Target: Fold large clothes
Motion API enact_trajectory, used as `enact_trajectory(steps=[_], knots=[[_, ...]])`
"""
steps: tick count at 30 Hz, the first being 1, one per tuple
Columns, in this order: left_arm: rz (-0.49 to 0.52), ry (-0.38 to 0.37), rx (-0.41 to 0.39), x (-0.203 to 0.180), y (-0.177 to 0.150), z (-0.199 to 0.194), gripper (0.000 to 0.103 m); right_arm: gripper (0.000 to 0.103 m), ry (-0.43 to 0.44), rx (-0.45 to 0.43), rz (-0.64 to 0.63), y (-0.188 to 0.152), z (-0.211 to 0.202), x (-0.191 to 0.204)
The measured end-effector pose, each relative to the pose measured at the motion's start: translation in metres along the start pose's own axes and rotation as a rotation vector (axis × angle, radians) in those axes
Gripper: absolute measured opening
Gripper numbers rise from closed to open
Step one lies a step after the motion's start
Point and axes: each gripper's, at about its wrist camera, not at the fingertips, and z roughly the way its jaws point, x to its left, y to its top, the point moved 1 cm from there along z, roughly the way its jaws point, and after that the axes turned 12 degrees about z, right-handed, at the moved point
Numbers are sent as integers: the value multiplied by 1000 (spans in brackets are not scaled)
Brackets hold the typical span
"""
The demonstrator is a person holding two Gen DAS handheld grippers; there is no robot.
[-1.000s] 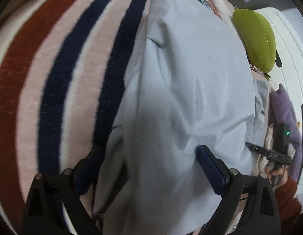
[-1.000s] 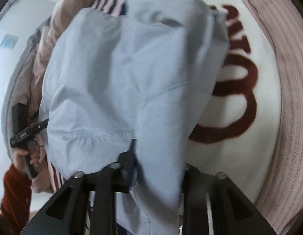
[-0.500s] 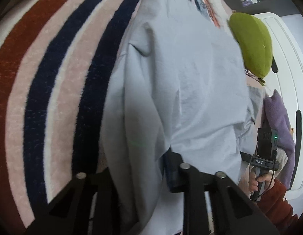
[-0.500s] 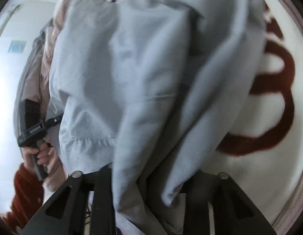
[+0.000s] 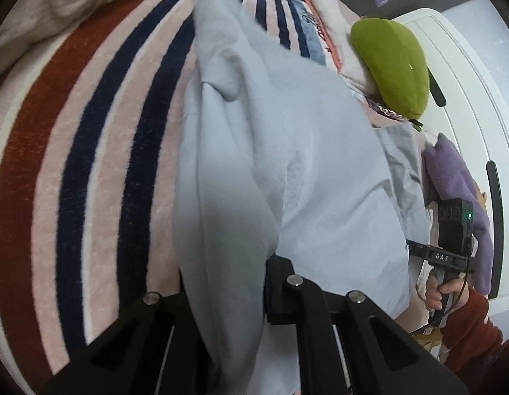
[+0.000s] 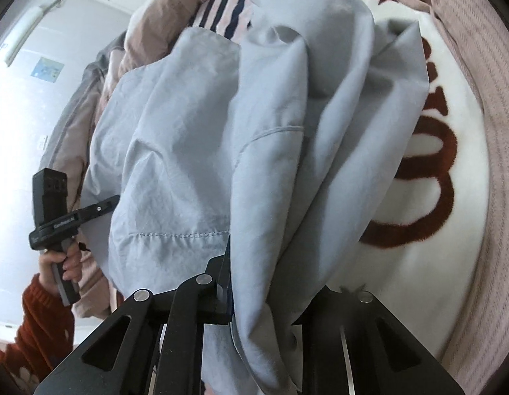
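Note:
A large pale blue garment [image 5: 287, 164] lies bunched on a striped blanket [image 5: 90, 148]. My left gripper [image 5: 228, 283] is shut on a thick fold of it at its near edge. In the right wrist view the same garment [image 6: 254, 131] hangs in deep folds, lifted off a white blanket with dark red letters [image 6: 429, 181]. My right gripper [image 6: 264, 289] is shut on another fold of it. The cloth hides both grippers' fingertips. Each gripper's handle shows in the other's view, the right gripper [image 5: 452, 250] and the left gripper [image 6: 57, 204].
A green cushion [image 5: 392, 65] and a purple cloth [image 5: 458, 197] lie at the bed's right side by a white wall panel [image 5: 468, 82]. A beige quilt [image 6: 155, 33] and a pink knitted blanket [image 6: 485, 98] border the garment.
My left gripper went from open around the garment's edge to shut on it. Both grippers have lifted and gathered the cloth, which now hangs in deeper folds.

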Motion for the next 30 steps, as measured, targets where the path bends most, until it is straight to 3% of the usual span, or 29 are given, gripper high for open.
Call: enact_trajectory(steps=[7, 21, 26, 30], knots=[[-16, 46, -45, 3, -28, -64, 6, 11, 24, 18, -108, -18, -2, 59], [-164, 217, -90, 87, -178, -228, 6, 11, 124, 141, -331, -116, 70, 213], [-207, 258, -89, 124, -219, -251, 6, 11, 134, 179, -351, -135, 107, 249], [-224, 268, -67, 147, -242, -243, 6, 11, 94, 202, -371, -146, 132, 259]])
